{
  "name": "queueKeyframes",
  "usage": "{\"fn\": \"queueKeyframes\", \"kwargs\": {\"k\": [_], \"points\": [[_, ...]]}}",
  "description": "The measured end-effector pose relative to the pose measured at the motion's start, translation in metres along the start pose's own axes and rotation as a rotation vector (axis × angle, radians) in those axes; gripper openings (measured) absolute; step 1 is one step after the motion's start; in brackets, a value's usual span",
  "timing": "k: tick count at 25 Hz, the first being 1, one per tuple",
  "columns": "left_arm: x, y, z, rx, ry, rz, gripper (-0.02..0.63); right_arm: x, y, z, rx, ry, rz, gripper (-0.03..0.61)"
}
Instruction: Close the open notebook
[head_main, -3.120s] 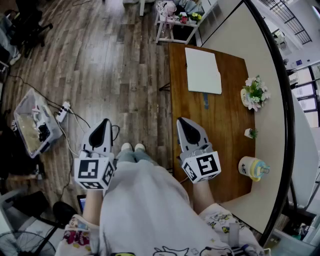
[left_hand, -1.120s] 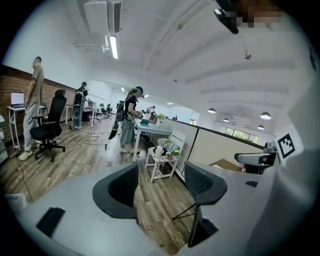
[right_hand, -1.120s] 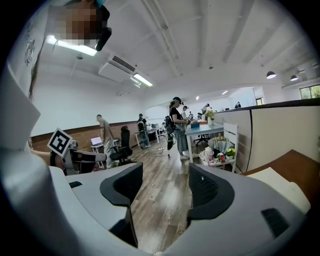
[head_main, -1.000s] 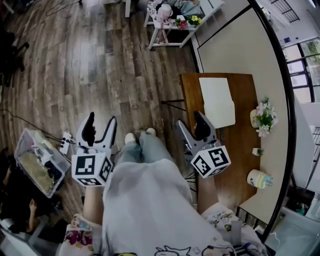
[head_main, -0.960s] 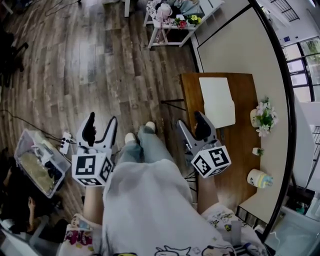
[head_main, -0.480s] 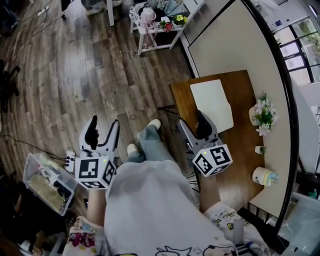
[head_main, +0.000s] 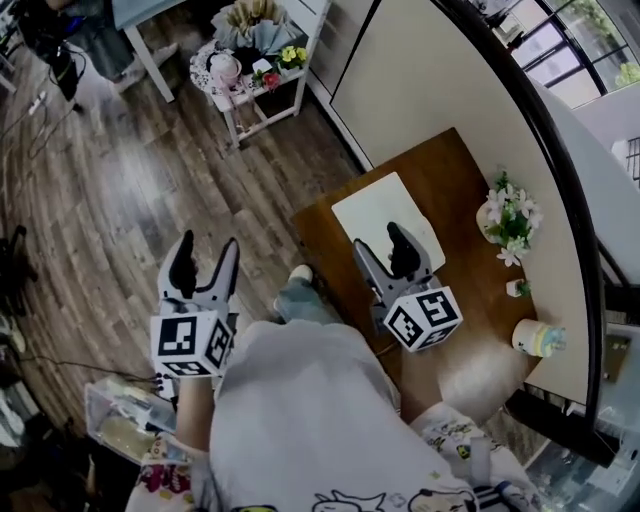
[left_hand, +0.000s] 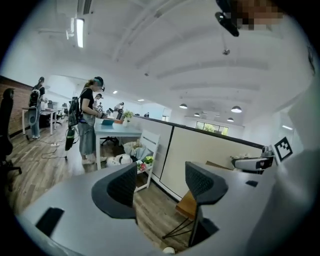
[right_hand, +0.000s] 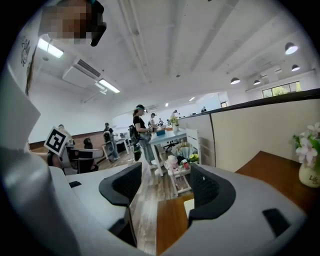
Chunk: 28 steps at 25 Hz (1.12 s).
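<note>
The notebook (head_main: 385, 213) lies open, white pages up, on the near left part of the brown wooden table (head_main: 455, 175). My right gripper (head_main: 379, 245) hangs open above the notebook's near edge with nothing between its fingers. In the right gripper view a white corner of the notebook (right_hand: 189, 206) shows between the open jaws of the right gripper (right_hand: 162, 190). My left gripper (head_main: 207, 255) is open and empty over the wooden floor, left of the table. In the left gripper view the left gripper (left_hand: 160, 185) points at the table's corner (left_hand: 187, 205).
A vase of flowers (head_main: 507, 215), a small potted plant (head_main: 517, 288) and a round container (head_main: 537, 338) stand along the table's right side against a beige partition (head_main: 440, 80). A white rack with flowers (head_main: 250, 75) stands on the floor beyond. People (left_hand: 87, 125) stand at far desks.
The person has walked up to the table. Both grippers moved forward with them; the right one now hangs over the notebook's near edge. Both stayed open.
</note>
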<state>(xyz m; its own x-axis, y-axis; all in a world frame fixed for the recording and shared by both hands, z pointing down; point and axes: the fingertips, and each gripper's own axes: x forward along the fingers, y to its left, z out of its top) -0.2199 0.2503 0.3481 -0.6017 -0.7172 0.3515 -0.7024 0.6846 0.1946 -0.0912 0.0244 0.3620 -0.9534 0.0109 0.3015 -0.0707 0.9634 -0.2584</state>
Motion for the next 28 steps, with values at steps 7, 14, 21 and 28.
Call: {"fn": "queueKeyframes", "kwargs": {"k": [7,14,21,28], "points": [[0.087,-0.058,0.018,0.084,0.055,-0.163,0.288,-0.02,-0.08,0.003,0.098,-0.046,-0.173,0.27],[0.153,-0.14,0.019,0.165,0.119,-0.371,0.291,-0.072,-0.145,-0.004,0.183,-0.103,-0.381,0.272],[0.187,-0.215,0.009,0.233,0.188,-0.596,0.291,-0.129,-0.172,-0.025,0.272,-0.146,-0.594,0.272],[0.204,-0.258,-0.002,0.291,0.259,-0.806,0.291,-0.169,-0.16,-0.038,0.339,-0.172,-0.799,0.272]]}}
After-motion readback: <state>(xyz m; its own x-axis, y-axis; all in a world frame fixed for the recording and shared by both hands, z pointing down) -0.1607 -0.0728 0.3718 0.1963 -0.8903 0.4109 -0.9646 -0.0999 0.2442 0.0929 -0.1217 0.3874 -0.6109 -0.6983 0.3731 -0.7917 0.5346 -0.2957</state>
